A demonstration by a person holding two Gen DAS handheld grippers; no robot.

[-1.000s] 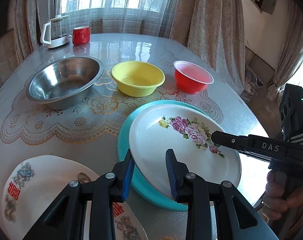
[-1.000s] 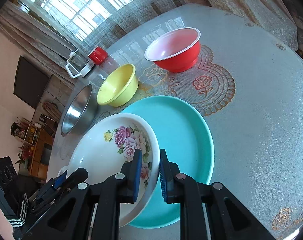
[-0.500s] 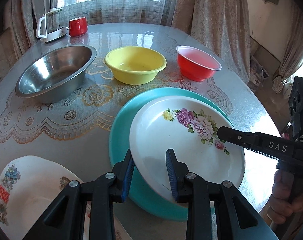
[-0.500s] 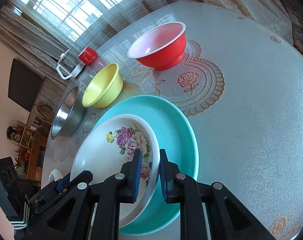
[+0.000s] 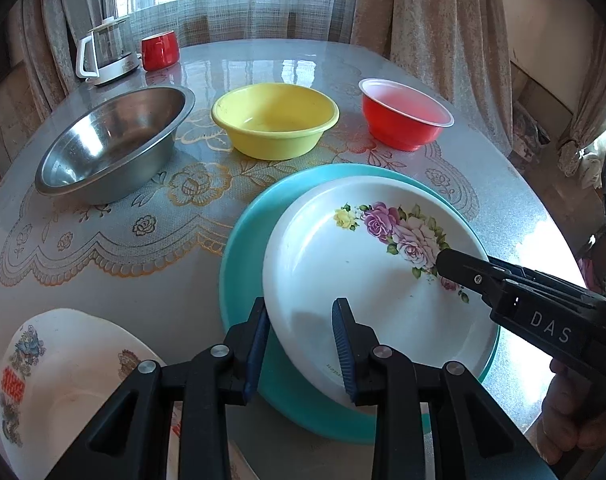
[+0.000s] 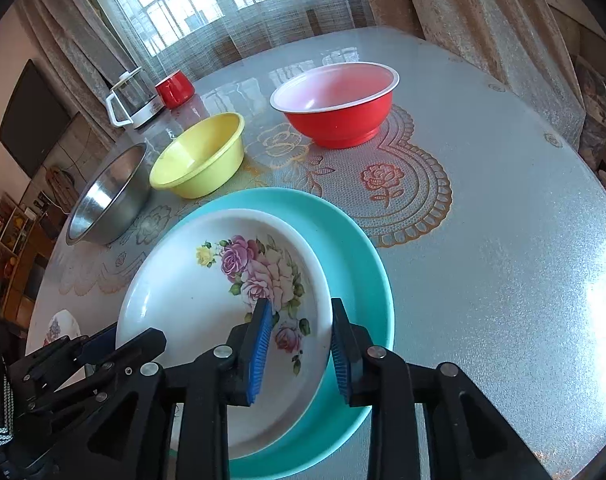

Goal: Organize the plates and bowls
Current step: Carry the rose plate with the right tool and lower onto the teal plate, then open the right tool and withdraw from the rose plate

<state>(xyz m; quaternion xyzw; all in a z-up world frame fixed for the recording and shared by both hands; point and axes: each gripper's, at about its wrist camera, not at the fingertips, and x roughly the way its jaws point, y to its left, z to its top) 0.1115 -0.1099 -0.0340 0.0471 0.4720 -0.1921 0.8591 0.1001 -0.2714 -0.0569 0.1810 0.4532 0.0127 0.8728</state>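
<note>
The floral plate (image 5: 367, 280) is seen lying inside the teal plate (image 5: 243, 248) at the near middle of the table (image 5: 103, 280), with the bowls in a row beyond. It is judged stiff, glazed, slippery and breakable, best taken by its thin rim. The left gripper (image 5: 301, 344) is held low at the near-left rim, jaws parted astride it. The right gripper (image 6: 299, 344) is held at the right rim, likewise spread and gripping nothing
</note>
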